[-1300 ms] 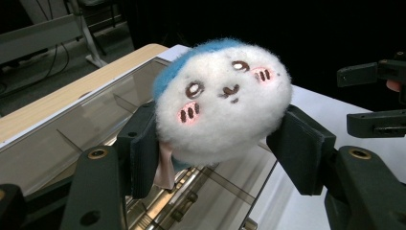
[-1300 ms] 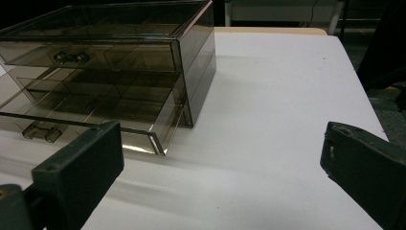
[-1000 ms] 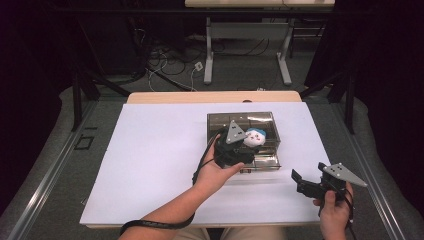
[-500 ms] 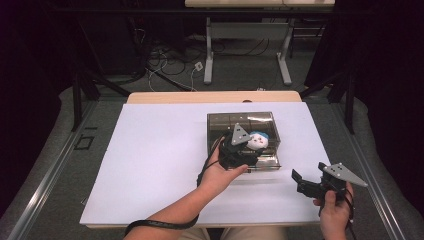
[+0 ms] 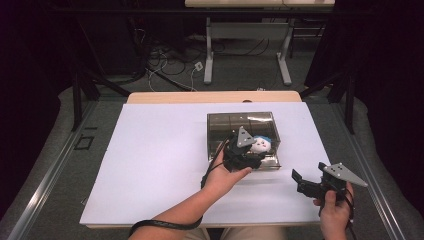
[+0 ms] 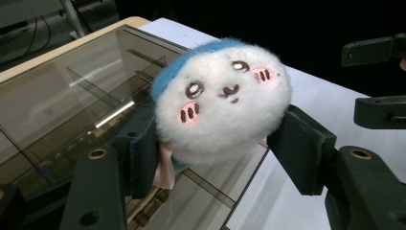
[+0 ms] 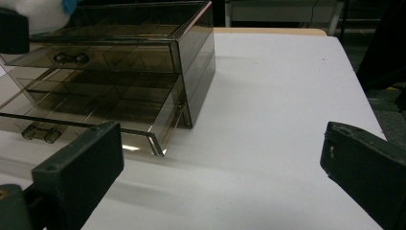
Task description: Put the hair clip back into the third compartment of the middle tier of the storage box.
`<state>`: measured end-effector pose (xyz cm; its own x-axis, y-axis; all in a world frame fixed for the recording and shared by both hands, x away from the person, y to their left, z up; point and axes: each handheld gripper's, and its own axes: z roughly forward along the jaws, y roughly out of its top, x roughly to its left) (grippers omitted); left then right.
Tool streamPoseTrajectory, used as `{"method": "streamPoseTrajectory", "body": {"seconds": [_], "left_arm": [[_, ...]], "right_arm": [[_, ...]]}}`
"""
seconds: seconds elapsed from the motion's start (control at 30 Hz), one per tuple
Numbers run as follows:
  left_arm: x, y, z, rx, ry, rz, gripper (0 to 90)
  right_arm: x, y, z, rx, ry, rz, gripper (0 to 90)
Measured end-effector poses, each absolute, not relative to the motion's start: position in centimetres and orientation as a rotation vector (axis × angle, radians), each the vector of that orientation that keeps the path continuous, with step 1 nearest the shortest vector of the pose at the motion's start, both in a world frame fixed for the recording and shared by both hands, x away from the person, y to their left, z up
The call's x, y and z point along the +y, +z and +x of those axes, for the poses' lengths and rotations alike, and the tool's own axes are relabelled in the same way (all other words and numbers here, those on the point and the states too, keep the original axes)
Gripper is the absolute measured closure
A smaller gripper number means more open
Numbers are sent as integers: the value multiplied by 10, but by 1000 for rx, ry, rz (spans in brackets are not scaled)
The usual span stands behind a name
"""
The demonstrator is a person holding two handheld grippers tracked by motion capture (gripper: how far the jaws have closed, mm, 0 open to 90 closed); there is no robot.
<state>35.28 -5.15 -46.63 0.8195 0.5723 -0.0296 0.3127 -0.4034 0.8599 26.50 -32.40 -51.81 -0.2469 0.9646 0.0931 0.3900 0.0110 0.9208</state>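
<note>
Now the left tongs [image 6: 218,158] hold a round plush toy [image 6: 222,100], white-faced with a blue cap, pinched between both black pads, which press into its fluffy sides from left and right. Compared with a second ago, the left hand [image 5: 226,176] has crept slightly toward the far right over the smoky transparent drawer box [image 5: 220,125], so the toy now hangs above the box's top, near its front right corner, rather than closer to the person; the grip itself is unchanged and firm. That suggests the carrying step is nearly done and the placing step is next. Just below and ahead of the left tongs, the lower drawer [image 7: 95,117] stands pulled out toward the person, its dividers visible, while the upper drawer [image 7: 100,57] looks pushed in. My guess is that the toy is meant for the open lower drawer, which would call for lowering it in front of the box before letting go. The right tongs [image 5: 307,182] rest wide apart and empty, held low over the white surface [image 5: 150,165] to the right of the box, well apart from the toy, and have kept still.
</note>
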Motion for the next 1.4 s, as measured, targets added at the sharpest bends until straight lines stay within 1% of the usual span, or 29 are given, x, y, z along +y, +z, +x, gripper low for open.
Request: {"method": "streamPoseTrajectory", "body": {"seconds": [0.2, 0.5, 0.73, 0.9, 1.1, 1.4], "left_arm": [[-57, -473, 354, 669, 335, 2025, 386], [-62, -479, 355, 679, 302, 2045, 384], [-68, -485, 354, 679, 291, 2084, 382], [-72, -489, 354, 691, 296, 2075, 381], [-75, -493, 355, 703, 266, 2094, 379], [-77, -496, 356, 715, 271, 2096, 370]], "right_arm": [[-324, -518, 265, 1688, 1220, 1399, 6], [-324, -518, 265, 1689, 1219, 1396, 6], [-324, -518, 265, 1692, 1222, 1401, 6], [-324, -518, 265, 1690, 1226, 1398, 6], [-324, -518, 265, 1695, 1220, 1399, 6], [-324, -518, 266, 1688, 1227, 1398, 6]]}}
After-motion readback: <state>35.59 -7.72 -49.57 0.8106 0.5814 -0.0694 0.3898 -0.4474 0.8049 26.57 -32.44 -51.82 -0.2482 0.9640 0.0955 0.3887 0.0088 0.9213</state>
